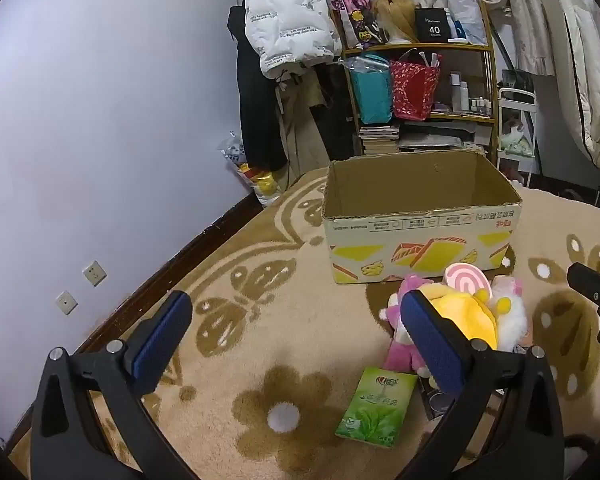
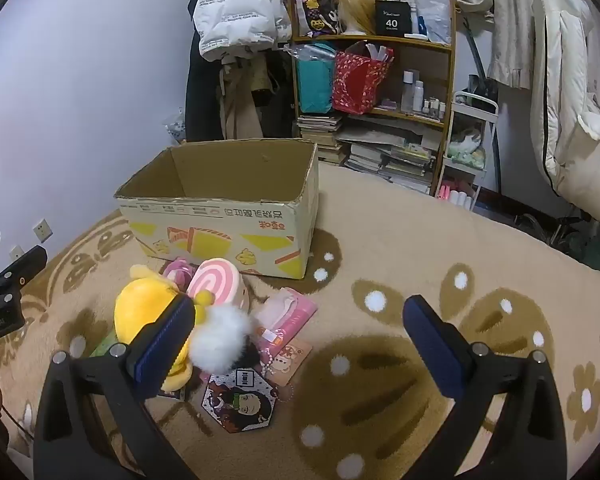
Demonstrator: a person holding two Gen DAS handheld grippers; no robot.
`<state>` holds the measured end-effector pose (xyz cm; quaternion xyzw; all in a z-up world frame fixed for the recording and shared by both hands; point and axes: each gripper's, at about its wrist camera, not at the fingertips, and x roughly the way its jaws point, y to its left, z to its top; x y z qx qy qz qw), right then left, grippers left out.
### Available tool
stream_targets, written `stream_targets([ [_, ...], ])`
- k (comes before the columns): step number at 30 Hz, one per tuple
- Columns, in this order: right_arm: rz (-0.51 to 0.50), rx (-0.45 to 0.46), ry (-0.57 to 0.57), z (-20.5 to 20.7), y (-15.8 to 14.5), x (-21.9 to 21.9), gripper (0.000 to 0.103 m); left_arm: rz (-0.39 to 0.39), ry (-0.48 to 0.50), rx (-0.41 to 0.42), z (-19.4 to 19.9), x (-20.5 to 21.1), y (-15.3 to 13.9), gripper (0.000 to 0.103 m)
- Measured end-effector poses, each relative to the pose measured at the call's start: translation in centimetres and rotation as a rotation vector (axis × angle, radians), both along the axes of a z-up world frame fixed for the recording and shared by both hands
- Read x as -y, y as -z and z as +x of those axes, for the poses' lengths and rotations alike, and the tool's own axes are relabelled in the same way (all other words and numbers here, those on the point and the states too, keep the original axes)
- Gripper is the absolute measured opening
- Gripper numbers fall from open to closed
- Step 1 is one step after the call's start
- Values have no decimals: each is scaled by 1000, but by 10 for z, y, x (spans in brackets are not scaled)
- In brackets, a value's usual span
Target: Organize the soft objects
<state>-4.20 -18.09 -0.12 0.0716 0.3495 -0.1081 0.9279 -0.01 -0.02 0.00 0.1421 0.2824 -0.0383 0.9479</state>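
An open, empty cardboard box (image 1: pixel 420 240) (image 2: pixel 228 220) stands on the beige carpet. In front of it lies a pile of soft toys: a yellow plush (image 1: pixel 466 314) (image 2: pixel 144 304), a pink swirl-roll plush (image 1: pixel 466 280) (image 2: pixel 216 284), a pink plush (image 1: pixel 404 344) and a white fluffy ball (image 1: pixel 512 320) (image 2: pixel 220 336). My left gripper (image 1: pixel 296 340) is open and empty, above the carpet left of the pile. My right gripper (image 2: pixel 300 344) is open and empty, just right of the pile.
A green tissue pack (image 1: pixel 376 412), a pink wipes pack (image 2: pixel 288 312) and flat picture cards (image 2: pixel 240 396) lie by the toys. A cluttered shelf (image 1: pixel 420 80) (image 2: pixel 380 80), hanging coats and a white cart (image 2: pixel 468 144) stand behind the box. A wall (image 1: pixel 100 120) is left.
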Motion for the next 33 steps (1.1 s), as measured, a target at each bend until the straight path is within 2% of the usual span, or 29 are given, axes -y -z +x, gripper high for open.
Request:
stream_targets([
  [13, -9, 0, 2, -2, -2, -2, 103, -32, 8, -19, 1, -6, -3, 103],
  [33, -20, 9, 5, -3, -5, 2, 103, -30, -1, -9, 1, -5, -1, 103],
])
